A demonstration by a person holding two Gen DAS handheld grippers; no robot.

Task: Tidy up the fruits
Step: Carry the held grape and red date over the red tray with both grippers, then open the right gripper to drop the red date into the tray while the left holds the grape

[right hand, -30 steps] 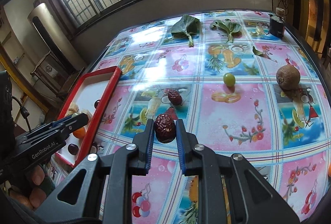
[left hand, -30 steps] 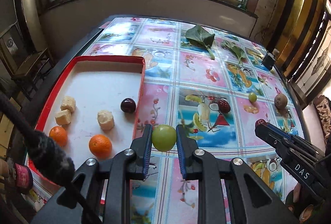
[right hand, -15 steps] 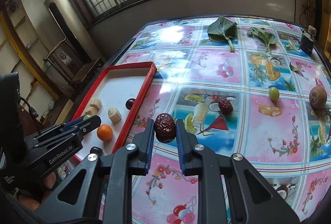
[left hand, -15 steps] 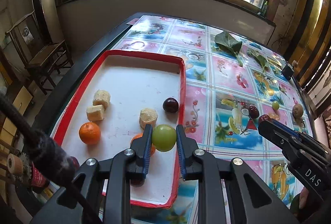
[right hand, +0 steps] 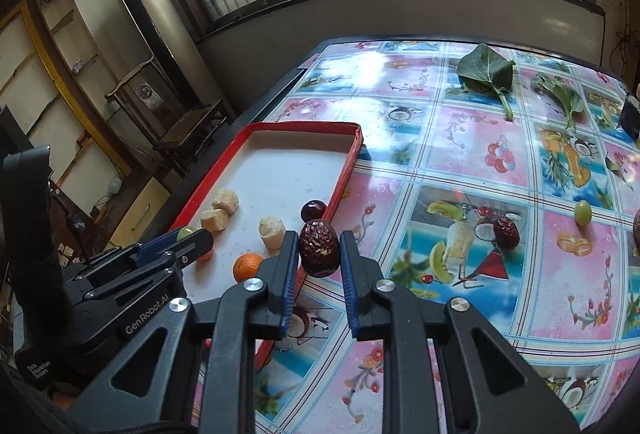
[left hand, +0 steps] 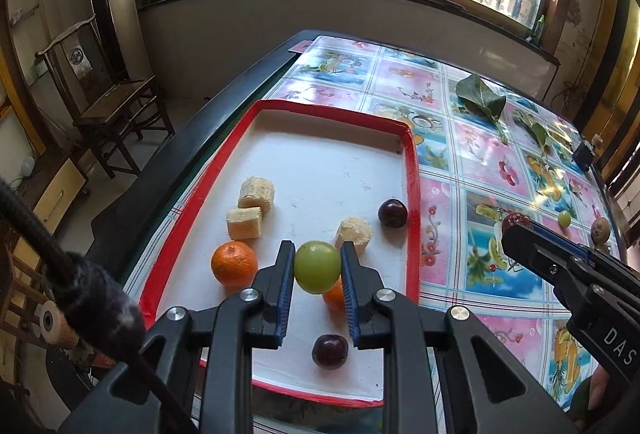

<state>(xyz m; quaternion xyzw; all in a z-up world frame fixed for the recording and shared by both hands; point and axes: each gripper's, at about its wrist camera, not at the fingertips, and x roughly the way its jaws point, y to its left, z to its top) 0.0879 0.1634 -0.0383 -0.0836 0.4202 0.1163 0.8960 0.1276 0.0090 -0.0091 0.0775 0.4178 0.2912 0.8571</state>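
My left gripper point(left hand: 317, 268) is shut on a round green fruit point(left hand: 317, 266) and holds it above the red-rimmed white tray point(left hand: 332, 169). The tray holds two oranges point(left hand: 234, 262), three pale banana chunks point(left hand: 256, 189) and two dark plums point(left hand: 392, 212). My right gripper point(right hand: 319, 254) is shut on a wrinkled dark red date point(right hand: 319, 253), over the tray's right rim point(right hand: 344, 173). The left gripper also shows in the right wrist view point(right hand: 188, 236). A second date point(right hand: 506, 232) and a green grape point(right hand: 583, 211) lie on the tablecloth.
The table has a glossy fruit-print cloth point(right hand: 472, 149). Two green leaves point(right hand: 486, 71) lie at the far side, with a small dark box point(left hand: 584, 155) near the right edge. A brown kiwi point(left hand: 599, 229) sits at the right. A wooden chair point(left hand: 116, 105) stands left of the table.
Both grippers have moved left with their fruit. The left one now hangs further over the tray's near part. The right one has reached the tray's right rim.
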